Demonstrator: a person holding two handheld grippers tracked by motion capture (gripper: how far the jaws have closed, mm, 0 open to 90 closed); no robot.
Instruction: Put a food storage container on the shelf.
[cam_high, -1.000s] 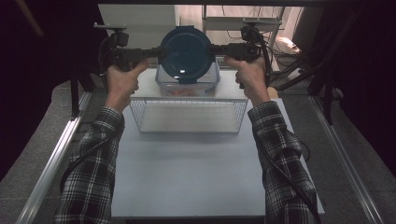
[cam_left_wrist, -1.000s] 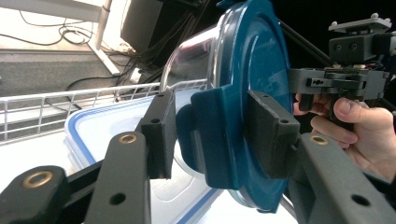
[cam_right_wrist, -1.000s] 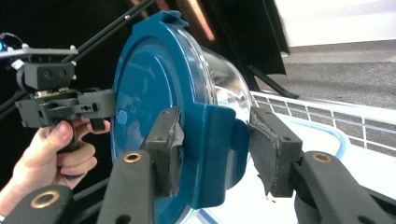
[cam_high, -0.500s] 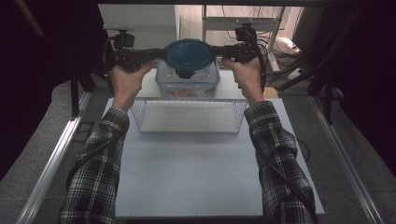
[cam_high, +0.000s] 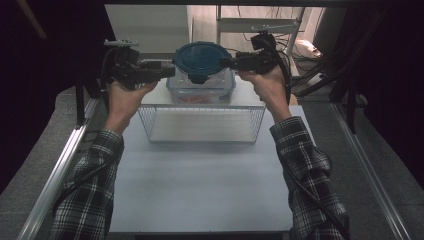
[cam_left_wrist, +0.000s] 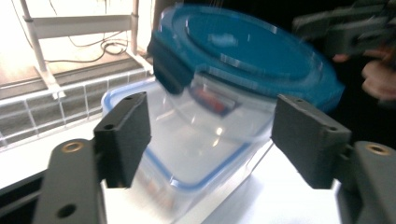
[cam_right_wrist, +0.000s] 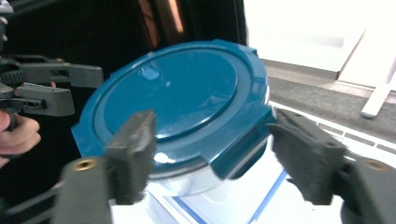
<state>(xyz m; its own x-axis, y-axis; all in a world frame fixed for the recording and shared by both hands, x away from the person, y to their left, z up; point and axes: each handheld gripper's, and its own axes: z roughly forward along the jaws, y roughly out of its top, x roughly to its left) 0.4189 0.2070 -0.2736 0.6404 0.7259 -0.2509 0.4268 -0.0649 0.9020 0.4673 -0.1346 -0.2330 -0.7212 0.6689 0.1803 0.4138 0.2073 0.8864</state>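
Two grippers are flanking the round container (cam_high: 202, 65), one at each side of its teal lid (cam_high: 201, 57). That container is sitting on top of a clear rectangular box with a blue rim (cam_high: 200, 92), just behind the wire basket (cam_high: 202, 124) on the white table (cam_high: 200, 185).

From the container's left, the left gripper (cam_high: 167, 71) is pointing in with its tips just short of the lid's edge; in the left gripper view its black jaws are standing wide apart, the container's clear wall lying between them with room to spare on both sides. From the container's right, the right gripper (cam_high: 226, 61) is reaching in level with the lid; in the right gripper view its jaws are likewise parted, bracketing the lid's rim and one of its folded-down latch tabs (cam_right_wrist: 238, 149) without clearly touching.

Lid and latches are looking like smooth, glossy plastic, the bowl beneath transparent. Below the container, the box is showing rounded corners and something reddish inside. Nearer than the container, the basket is a thin, open grid of wire, with bare tabletop stretching toward the person's plaid sleeves (cam_high: 85, 200).
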